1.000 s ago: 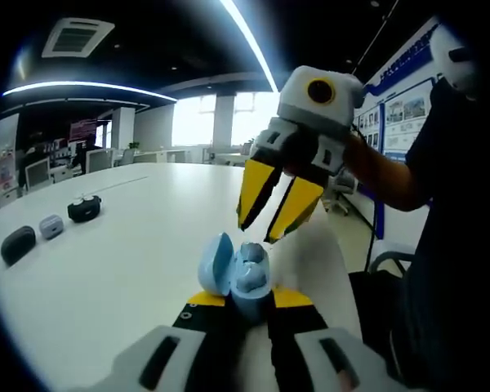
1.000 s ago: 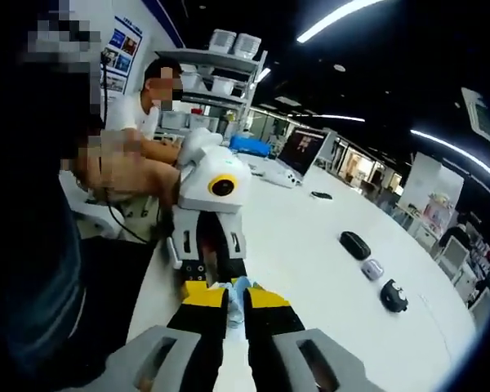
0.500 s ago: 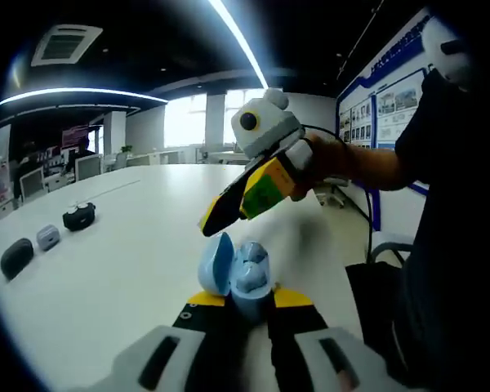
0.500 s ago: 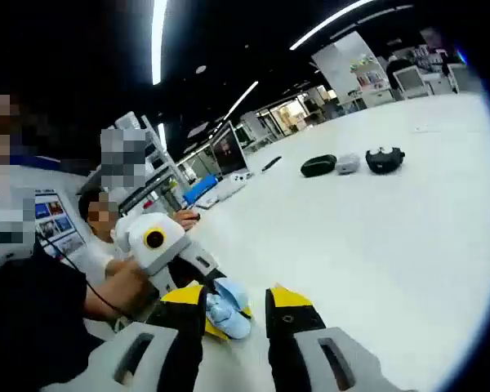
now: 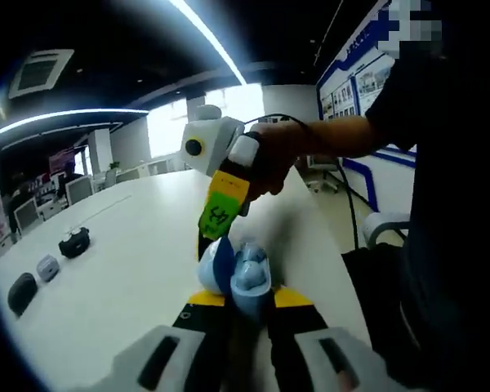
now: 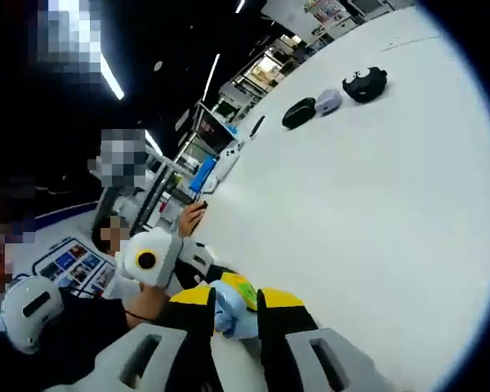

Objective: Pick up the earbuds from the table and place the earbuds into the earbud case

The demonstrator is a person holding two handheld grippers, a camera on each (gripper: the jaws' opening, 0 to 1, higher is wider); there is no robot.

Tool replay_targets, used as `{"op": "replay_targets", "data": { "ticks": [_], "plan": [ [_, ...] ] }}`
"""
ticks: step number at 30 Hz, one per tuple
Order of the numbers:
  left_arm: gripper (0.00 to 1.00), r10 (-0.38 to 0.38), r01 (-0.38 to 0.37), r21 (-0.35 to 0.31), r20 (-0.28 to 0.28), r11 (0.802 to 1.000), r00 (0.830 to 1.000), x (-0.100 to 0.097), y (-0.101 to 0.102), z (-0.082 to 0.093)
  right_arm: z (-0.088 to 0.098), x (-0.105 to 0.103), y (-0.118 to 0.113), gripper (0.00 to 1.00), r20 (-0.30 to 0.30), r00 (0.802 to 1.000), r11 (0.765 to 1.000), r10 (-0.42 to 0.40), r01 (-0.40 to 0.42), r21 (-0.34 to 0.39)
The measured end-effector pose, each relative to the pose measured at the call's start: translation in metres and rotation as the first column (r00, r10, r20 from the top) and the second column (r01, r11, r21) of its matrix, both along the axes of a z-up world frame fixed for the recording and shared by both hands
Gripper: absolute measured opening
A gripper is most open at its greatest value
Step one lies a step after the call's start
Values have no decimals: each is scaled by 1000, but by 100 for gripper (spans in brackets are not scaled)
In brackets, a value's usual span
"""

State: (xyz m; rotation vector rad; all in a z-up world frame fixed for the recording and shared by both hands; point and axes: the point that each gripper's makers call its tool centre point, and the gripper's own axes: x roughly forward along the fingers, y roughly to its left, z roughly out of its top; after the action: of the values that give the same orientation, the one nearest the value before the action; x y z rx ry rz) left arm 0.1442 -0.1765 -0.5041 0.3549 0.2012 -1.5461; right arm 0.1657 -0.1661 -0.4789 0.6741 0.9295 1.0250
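A light blue earbud case (image 5: 238,276) stands upright between the yellow pads of my left gripper (image 5: 238,299), which is shut on its lower half. Its lid leans almost closed against the body, so the inside is hidden. My right gripper (image 5: 206,245) comes down from above, one jaw against the lid's left side. In the right gripper view the case (image 6: 229,311) fills the narrow gap between my right gripper's (image 6: 235,299) yellow pads, and the left gripper's (image 6: 242,287) yellow jaw shows just behind it.
Three other small cases, black (image 5: 73,242), grey (image 5: 47,267) and dark oval (image 5: 20,292), lie far off on the white table (image 5: 139,245); they also appear as black (image 6: 365,84), grey (image 6: 327,100) and oval (image 6: 298,113). The table edge runs close on the right, beside a person's arm (image 5: 335,139).
The right gripper has swung down onto the case and its jaws have narrowed around it. The lid has gone from wide open to nearly closed. The left gripper keeps its hold.
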Motion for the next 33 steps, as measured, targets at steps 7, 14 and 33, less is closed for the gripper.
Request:
{"op": "replay_targets", "data": {
  "ticks": [7,14,33],
  "plan": [
    [18,6,-6,-4,-10,1000,1000,1,0,0,2,-7,7,18,-38,999,999,37,-37,0],
    [18,24,-25,-16,-72,1000,997,2,1,-2,1,-6,6,15,95,994,996,63,-57,-62],
    [19,23,-26,-25,-127,999,992,2,1,-3,13,-10,11,16,312,942,985,120,-73,-157]
  ]
}}
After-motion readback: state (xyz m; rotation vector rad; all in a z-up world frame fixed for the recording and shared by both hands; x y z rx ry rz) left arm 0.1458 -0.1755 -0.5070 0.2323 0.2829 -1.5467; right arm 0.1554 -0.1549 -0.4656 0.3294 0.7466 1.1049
